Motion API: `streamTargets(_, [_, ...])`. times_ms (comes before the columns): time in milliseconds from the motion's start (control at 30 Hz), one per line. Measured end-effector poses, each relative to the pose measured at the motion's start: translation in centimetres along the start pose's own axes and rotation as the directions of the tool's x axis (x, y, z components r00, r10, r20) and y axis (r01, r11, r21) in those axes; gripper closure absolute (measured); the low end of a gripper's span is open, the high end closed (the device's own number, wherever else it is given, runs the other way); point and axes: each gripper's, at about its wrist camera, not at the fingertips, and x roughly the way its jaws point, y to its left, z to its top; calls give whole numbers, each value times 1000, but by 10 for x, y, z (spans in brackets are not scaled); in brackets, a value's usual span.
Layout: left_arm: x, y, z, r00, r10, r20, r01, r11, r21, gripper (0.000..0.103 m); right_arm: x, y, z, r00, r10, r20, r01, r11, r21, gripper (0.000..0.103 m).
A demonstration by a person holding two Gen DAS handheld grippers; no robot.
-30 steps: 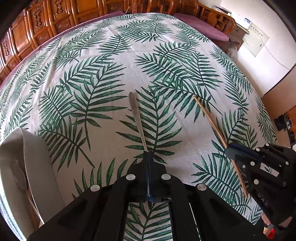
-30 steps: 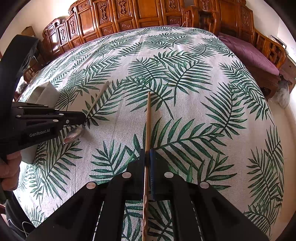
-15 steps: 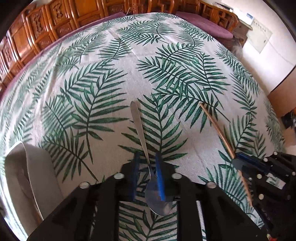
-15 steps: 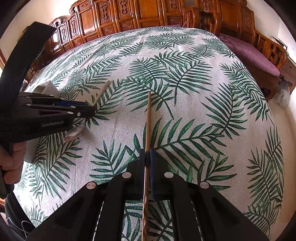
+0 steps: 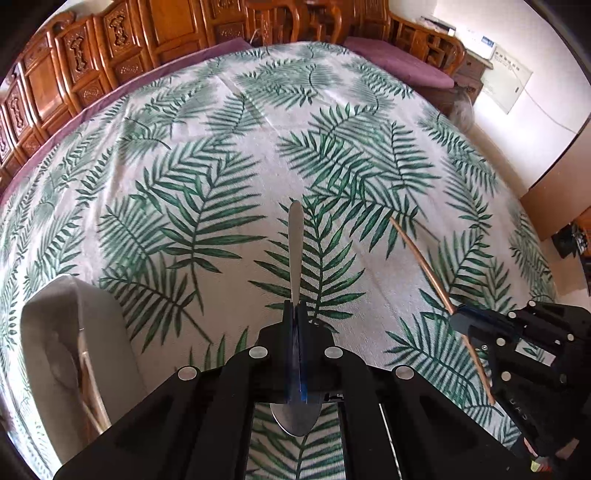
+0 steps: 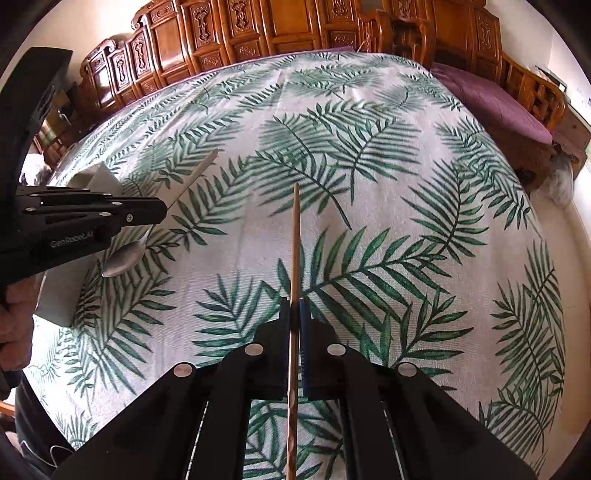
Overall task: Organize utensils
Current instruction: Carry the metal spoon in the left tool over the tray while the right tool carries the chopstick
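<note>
My left gripper (image 5: 294,311) is shut on the neck of a metal spoon (image 5: 295,243). Its handle points ahead over the cloth and its bowl shows under the fingers. In the right wrist view the left gripper (image 6: 160,212) comes in from the left, with the spoon (image 6: 123,256) slanting through its tips. My right gripper (image 6: 294,306) is shut on a wooden chopstick (image 6: 295,236) that runs straight ahead. From the left wrist view the right gripper (image 5: 458,314) sits at the right, holding the chopstick (image 5: 421,254). A grey utensil holder (image 5: 110,343) stands at the left with a spoon and a stick inside.
A palm-leaf tablecloth (image 5: 221,147) covers the wide table. Carved wooden furniture (image 6: 280,26) and a purple-cushioned bench (image 6: 498,103) line the far side. The grey holder (image 6: 98,179) stands behind the left gripper. A person's hand (image 6: 13,317) grips the left tool.
The left jaws parted briefly around the spoon half a second ago and have closed on it again, with the bowl now showing beneath them. The left gripper rose slightly. The right gripper and chopstick stayed still.
</note>
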Motion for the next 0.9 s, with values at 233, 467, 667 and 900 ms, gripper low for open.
streamTargets(233, [-42, 9, -9, 997, -13, 74, 13, 1000, -2, 102, -27, 22, 14, 998, 27, 55, -26, 999, -20, 97])
streamTargets(467, [-84, 30, -20, 990, -10, 139, 13, 1000, -21, 102, -44, 54, 28, 995, 48, 88, -43, 997, -57, 97])
streamTargets(667, [-109, 59, -36, 985, 8, 171, 1, 999, -54, 102, -50, 89, 35, 992, 75, 98, -66, 994, -93, 97])
streamTargets(900, [-125, 101, -58, 982, 33, 186, -12, 993, -116, 102, -52, 135, 44, 988, 121, 94, -108, 985, -132, 97])
